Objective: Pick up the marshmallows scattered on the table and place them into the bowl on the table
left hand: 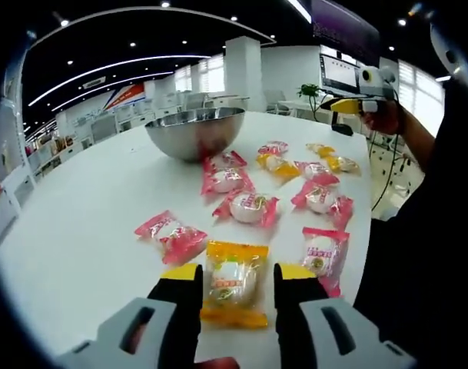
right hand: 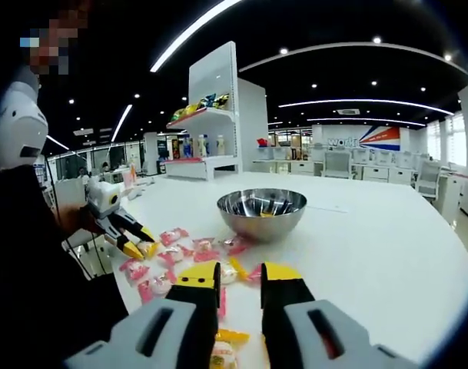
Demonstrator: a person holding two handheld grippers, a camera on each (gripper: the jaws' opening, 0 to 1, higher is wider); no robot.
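The white desk (left hand: 80,231) carried a steel bowl (left hand: 194,132), with wrapped marshmallows (left hand: 249,206) scattered just in front of it. The left hand-held gripper (left hand: 237,280) stood wide around a yellow-wrapped marshmallow (left hand: 232,283). The right hand-held gripper (right hand: 240,286) hung open above the scattered marshmallows.

open-plan showroom: stocked display shelf (right hand: 201,115), rows of desks (right hand: 356,165).

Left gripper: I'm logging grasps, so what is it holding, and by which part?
Nothing gripped yet: the left gripper is open, its jaws flanking a yellow-wrapped marshmallow on the table.
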